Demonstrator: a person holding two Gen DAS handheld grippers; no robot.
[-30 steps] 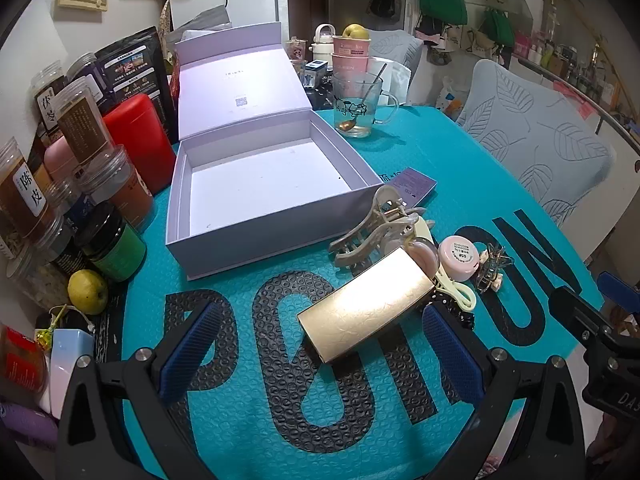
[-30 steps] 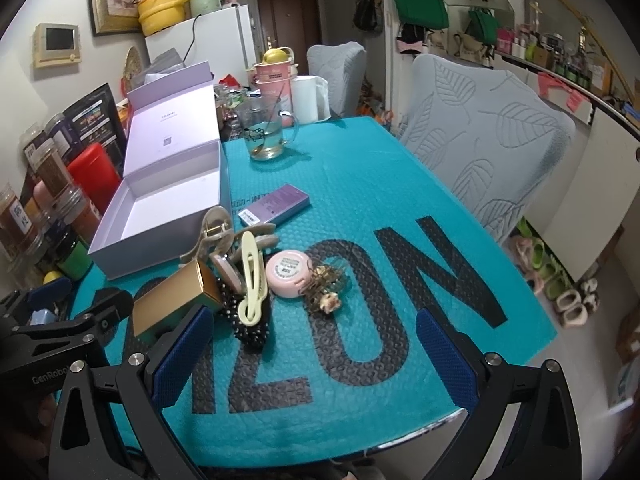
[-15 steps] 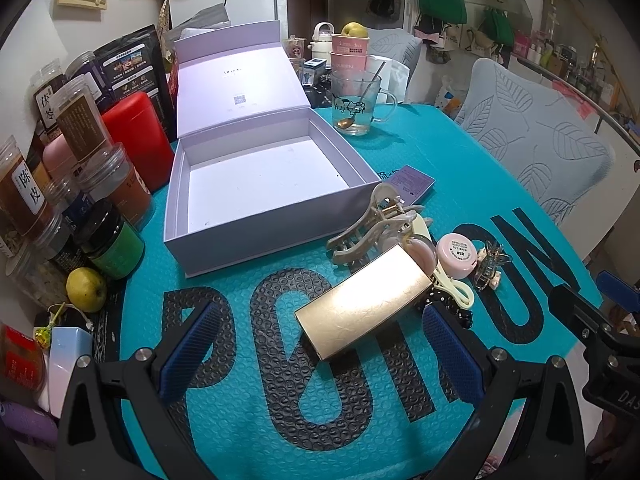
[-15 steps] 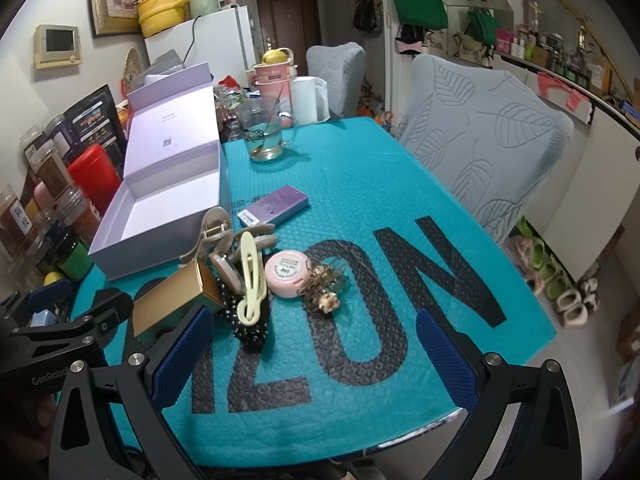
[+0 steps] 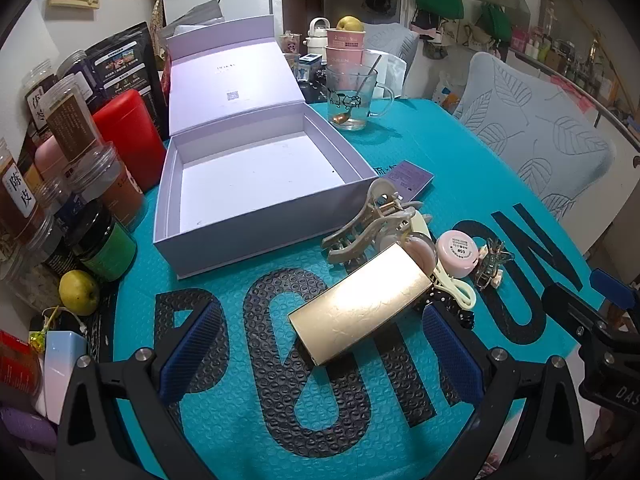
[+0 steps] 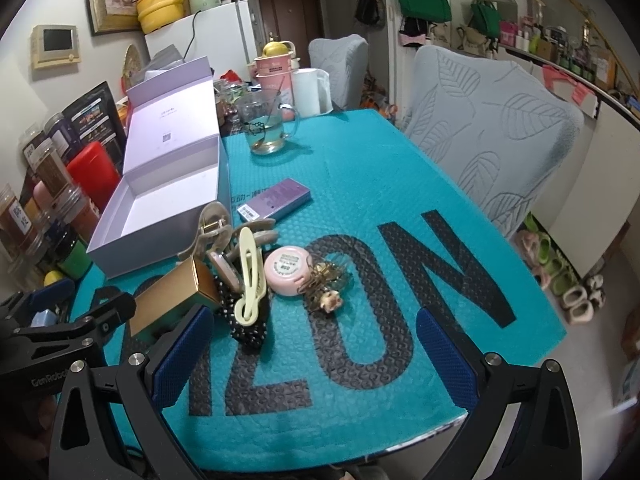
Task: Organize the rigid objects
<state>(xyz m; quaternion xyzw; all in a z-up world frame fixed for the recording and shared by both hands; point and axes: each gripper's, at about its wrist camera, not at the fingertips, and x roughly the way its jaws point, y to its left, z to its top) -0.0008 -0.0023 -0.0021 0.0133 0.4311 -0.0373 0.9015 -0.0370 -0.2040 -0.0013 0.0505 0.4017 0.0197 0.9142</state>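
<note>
The likeliest trouble, as I judge it, is the crowding: the gold box (image 5: 362,307) lies tight against the beige hair claw clip (image 5: 370,222), the cream clip (image 6: 249,276) and the pink round case (image 5: 459,253), so a claw closing on one could drag or scatter its neighbours. The gold box also looks smooth and glossy (it shows a bright glare patch), so a shallow pinch may slip.

Both claws are released, fingers spread wide and holding nothing. The left claw (image 5: 320,356) hovers at the bottom of its frame with the gold box just ahead between its fingers; the right claw (image 6: 314,346) hovers at the bottom centre of its own frame, over the teal desk (image 6: 400,168).

The gold box is a flat, embossed rectangle lying at an angle in the centre of the left view. The open lavender box (image 5: 256,184), apparently empty, sits at upper left, well placed to receive things. A purple card box (image 6: 276,200) lies apart, beside it.
</note>
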